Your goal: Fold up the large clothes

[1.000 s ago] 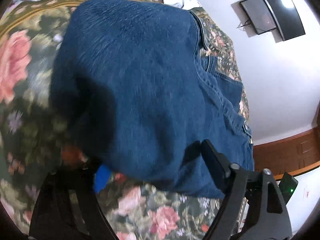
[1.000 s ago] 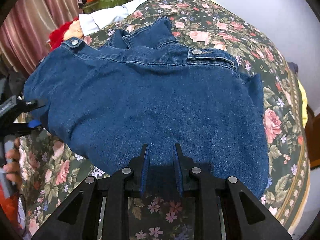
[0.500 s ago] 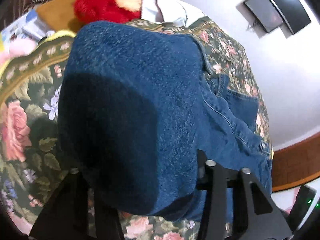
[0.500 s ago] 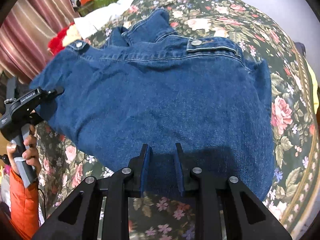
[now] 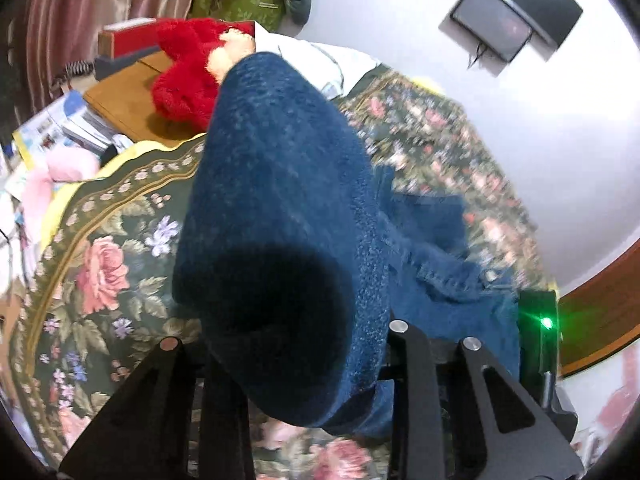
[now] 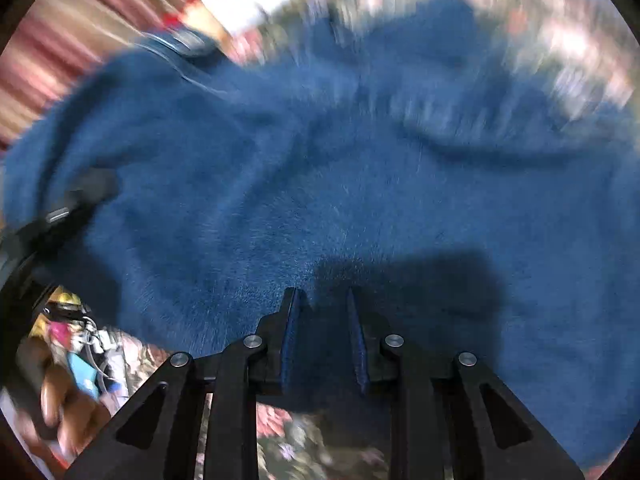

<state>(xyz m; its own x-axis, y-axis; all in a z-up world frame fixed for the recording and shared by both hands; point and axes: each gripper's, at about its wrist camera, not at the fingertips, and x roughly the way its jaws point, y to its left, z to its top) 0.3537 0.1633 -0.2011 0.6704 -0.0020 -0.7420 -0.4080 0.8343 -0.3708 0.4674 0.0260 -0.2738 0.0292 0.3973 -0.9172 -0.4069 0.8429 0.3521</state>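
Denim jacket (image 6: 340, 168) over floral bedspread (image 5: 120, 248), your left gripper (image 5: 304, 364) clamps a bunched fold, your right gripper (image 6: 322, 320) pinches its hem, narrow.

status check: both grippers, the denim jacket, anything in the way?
Left gripper shut on blue denim jacket, bunched fabric raised. Right gripper shut on its hem. Red plush toy beside floral bedspread, clear of the fold.

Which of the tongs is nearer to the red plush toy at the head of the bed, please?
Left. The left tongs, holding the denim jacket, face the red plush toy just past the lifted cloth. The right tongs grip the jacket's hem farther away.
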